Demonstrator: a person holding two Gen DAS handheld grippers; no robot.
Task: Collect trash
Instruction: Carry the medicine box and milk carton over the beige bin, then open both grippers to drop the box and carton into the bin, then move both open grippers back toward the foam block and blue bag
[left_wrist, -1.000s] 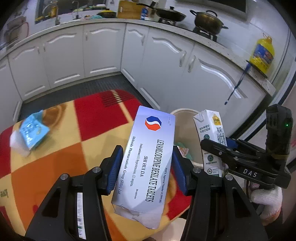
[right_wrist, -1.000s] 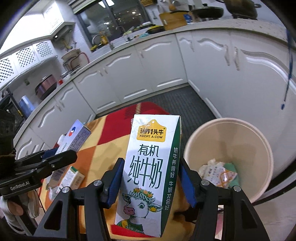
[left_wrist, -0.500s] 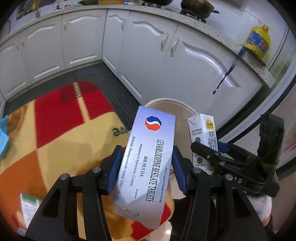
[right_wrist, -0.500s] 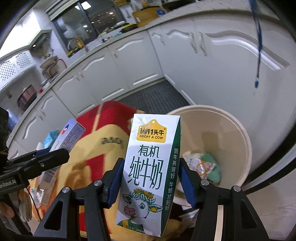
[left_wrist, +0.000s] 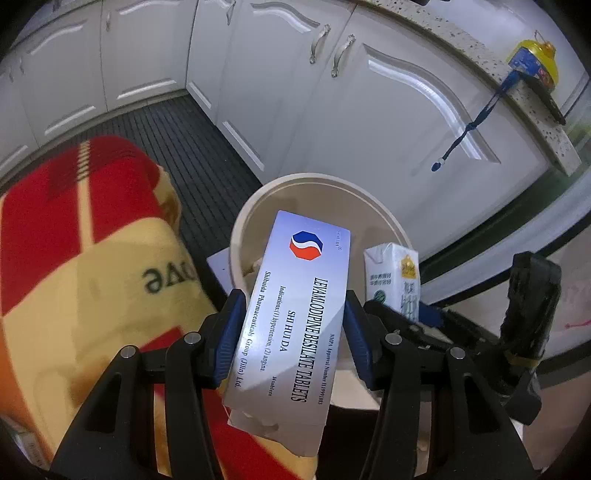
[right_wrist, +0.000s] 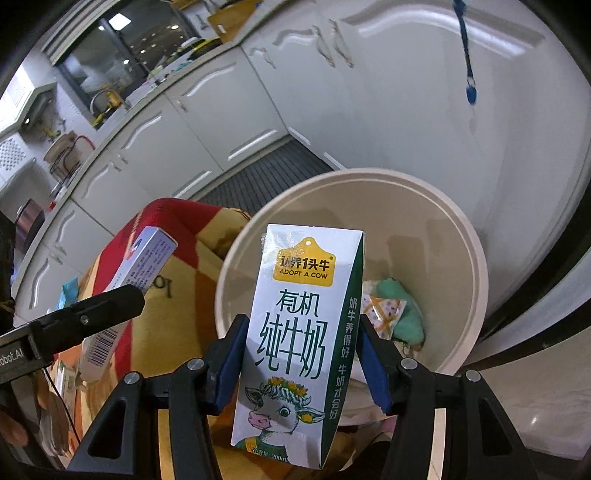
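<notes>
I have the left tongs clamped on the long sides of a tablet box, held up over the near rim of the cream waste bin so it can fall inside once let go. The right tongs grip a milk carton upright by its two sides, just short of the bin's mouth and beside the box. Wrappers already lie in the bin, which stands against the blanket-covered bench; I judge both drops imminent.
</notes>
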